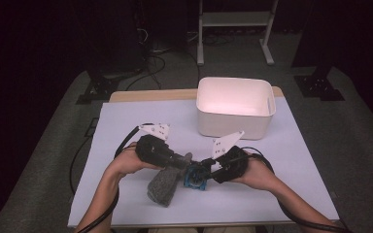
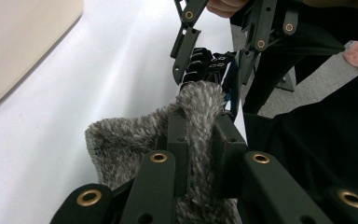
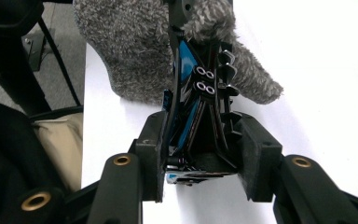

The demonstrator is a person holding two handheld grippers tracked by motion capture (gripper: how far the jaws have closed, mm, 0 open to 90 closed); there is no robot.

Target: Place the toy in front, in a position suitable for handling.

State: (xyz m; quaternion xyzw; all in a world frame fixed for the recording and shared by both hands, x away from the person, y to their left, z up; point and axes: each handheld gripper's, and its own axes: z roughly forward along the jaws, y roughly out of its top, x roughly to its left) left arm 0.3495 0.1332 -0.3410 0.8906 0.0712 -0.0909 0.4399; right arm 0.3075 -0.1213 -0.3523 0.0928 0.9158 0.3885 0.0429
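**A:** Left gripper (image 2: pixel 200 140) is clamped on a fold of the grey fuzzy sock (image 2: pixel 135 140), jaws nearly together, fabric bunched between the pads. Sock's toe end rests on the table (image 1: pixel 126 116) near the front edge, cuff end lifted.

**B:** And the right gripper (image 3: pixel 200 154)?

**A:** Grasping a black-and-blue clip (image 3: pixel 191 107), one jaw on each side of its handles. Clip's mouth is right at the sock's raised tip.

**B:** So the left one is just presenting an edge?

**A:** Looks like it. Holding the fold up and steady gives the clip a firm bit to bite. Squeezing the handles would keep the mouth open; can't tell if it has bitten yet.

**B:** White bin (image 1: pixel 235 107)?

**A:** Back right part of the table, well apart from both hands. Probably the drop-off.
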